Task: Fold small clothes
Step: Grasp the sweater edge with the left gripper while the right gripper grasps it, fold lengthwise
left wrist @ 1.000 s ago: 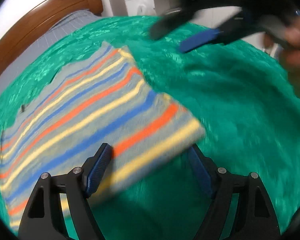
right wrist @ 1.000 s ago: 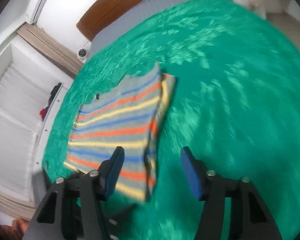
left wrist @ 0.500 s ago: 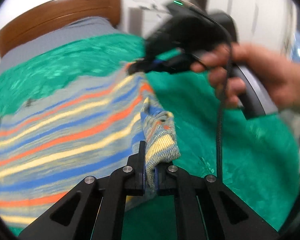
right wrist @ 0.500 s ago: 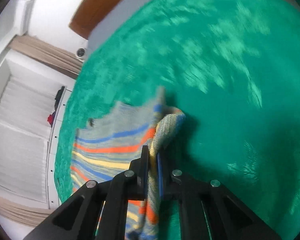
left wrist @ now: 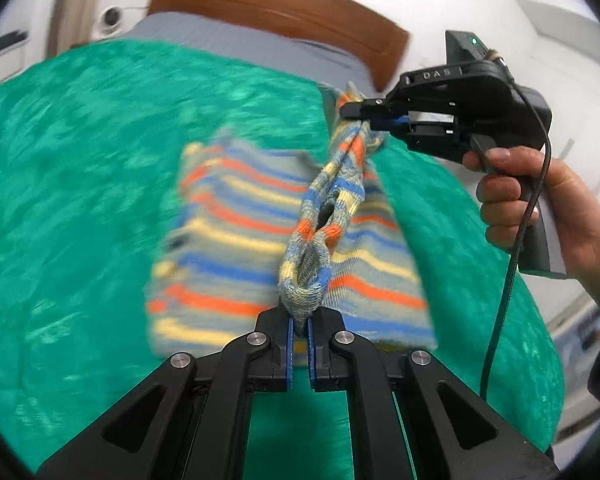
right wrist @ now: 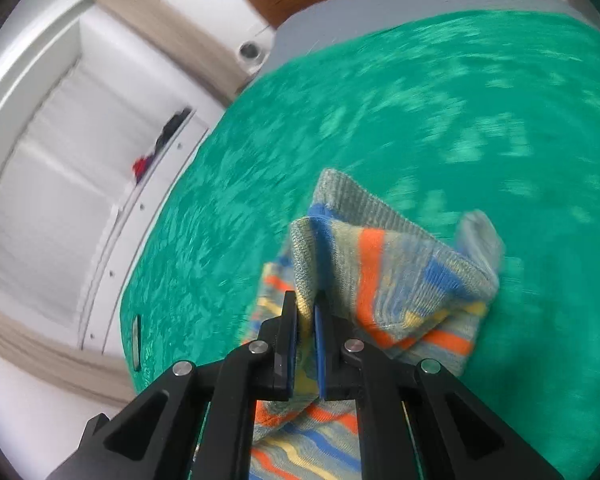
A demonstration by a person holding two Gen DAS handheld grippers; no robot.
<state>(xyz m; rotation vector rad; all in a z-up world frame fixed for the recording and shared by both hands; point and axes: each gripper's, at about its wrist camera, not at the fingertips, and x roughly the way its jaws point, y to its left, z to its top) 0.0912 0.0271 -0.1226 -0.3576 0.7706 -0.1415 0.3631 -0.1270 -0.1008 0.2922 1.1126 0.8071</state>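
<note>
The striped garment hangs from both your clenched claws, left, right; thin bites may slip.

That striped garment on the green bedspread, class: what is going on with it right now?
A person is folding it with two hand-held grippers. The left gripper and right gripper are each shut on one edge of the striped garment, lifting that edge off the green bedspread while the rest lies flat. The fold is not yet laid down.
</note>
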